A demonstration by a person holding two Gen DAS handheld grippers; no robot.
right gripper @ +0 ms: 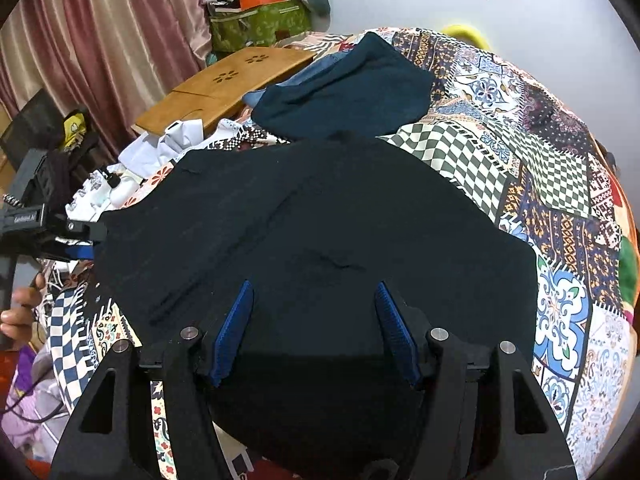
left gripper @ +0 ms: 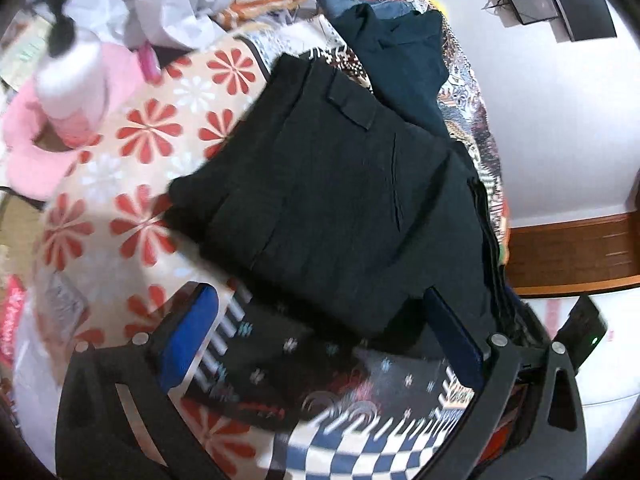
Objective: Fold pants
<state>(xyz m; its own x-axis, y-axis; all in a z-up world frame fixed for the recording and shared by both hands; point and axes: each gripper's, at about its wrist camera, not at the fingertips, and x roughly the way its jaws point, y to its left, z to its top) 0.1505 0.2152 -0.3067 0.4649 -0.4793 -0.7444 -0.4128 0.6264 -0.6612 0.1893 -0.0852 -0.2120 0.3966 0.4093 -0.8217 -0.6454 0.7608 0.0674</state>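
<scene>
Black pants (left gripper: pixel 340 184) lie folded into a compact rectangle on a patchwork bedspread (left gripper: pixel 152 132); a back pocket flap faces up. My left gripper (left gripper: pixel 320 320) is open and empty, its blue pads just short of the fold's near edge. In the right wrist view the pants (right gripper: pixel 320 220) spread wide across the bed. My right gripper (right gripper: pixel 314 308) is open above their near edge, with nothing between the blue pads. The left gripper (right gripper: pixel 86 240) shows at the pants' left edge.
A dark teal garment (right gripper: pixel 352 88) lies behind the pants on the patchwork bedspread (right gripper: pixel 560 200). A wooden lap tray (right gripper: pixel 228 84), white cloths (right gripper: pixel 172 140), a lotion bottle (left gripper: pixel 68 72) and a pink cloth (left gripper: pixel 32 136) sit to the left. Wall and wooden bed frame (left gripper: pixel 572 256) lie right.
</scene>
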